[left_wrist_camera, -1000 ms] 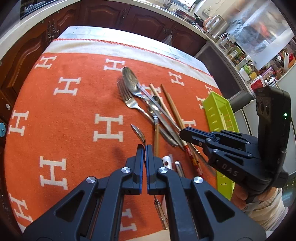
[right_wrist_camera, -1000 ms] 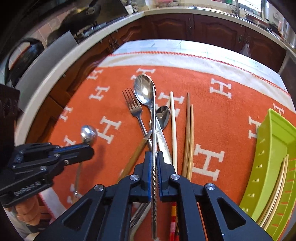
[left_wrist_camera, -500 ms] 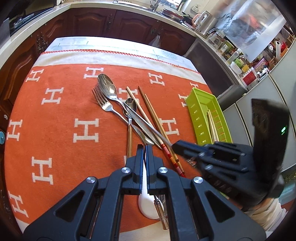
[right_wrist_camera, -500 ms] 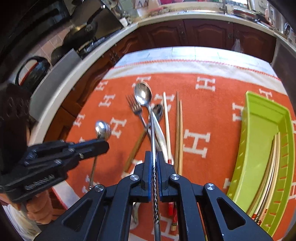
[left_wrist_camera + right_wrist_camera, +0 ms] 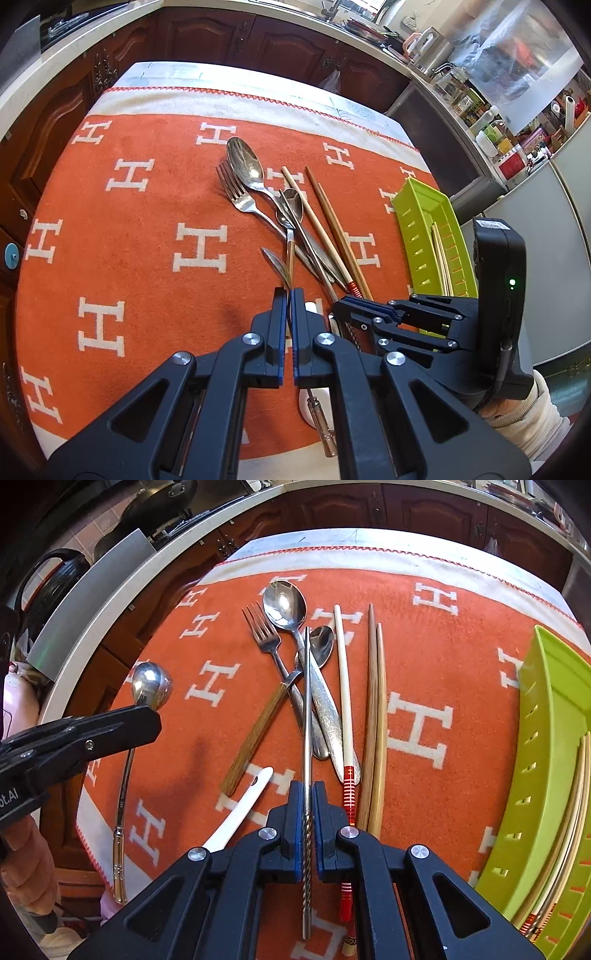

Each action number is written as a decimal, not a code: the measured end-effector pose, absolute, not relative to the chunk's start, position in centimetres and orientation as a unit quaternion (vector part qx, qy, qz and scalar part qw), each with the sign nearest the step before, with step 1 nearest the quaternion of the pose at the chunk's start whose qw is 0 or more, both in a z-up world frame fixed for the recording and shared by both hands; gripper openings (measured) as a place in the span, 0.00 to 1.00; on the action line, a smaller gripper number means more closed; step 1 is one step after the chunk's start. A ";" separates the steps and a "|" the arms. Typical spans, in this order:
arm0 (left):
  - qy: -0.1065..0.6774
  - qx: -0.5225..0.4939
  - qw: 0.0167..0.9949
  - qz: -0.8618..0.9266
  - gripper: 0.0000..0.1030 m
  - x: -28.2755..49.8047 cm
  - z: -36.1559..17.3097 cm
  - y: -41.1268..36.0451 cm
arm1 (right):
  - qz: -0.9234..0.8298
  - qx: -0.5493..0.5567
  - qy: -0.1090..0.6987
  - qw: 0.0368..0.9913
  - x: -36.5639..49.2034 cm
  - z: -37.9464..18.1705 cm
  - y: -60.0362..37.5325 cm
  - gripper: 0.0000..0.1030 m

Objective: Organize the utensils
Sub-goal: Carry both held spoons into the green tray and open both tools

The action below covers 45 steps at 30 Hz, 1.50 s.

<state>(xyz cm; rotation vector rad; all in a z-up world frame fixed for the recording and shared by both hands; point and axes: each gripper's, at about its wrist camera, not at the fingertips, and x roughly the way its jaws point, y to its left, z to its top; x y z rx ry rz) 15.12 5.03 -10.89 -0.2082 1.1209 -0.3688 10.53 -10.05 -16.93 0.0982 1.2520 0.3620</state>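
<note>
Utensils [image 5: 295, 672] piled on the orange cloth [image 5: 461, 635] — both grippers loaded.
Right gripper [image 5: 307, 819] clamps a metal chopstick [image 5: 306, 716]; left gripper [image 5: 288, 314] pinches a small spoon [image 5: 149, 686] — green tray [image 5: 546, 738] right of the right gripper.

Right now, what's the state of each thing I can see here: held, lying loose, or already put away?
left gripper: shut on small spoon, lifted
right gripper: shut on metal chopstick
fork: loose on blanket
big spoon: loose, in the pile
wooden chopsticks: loose, side by side
white spoon: loose on blanket
green tray: holds chopsticks already
</note>
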 end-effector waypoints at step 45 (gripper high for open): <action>0.523 0.068 0.801 -0.283 0.00 16.4 -11.3 -21.2 | -0.037 0.190 0.540 0.819 1.0 -13.4 -33.1 0.11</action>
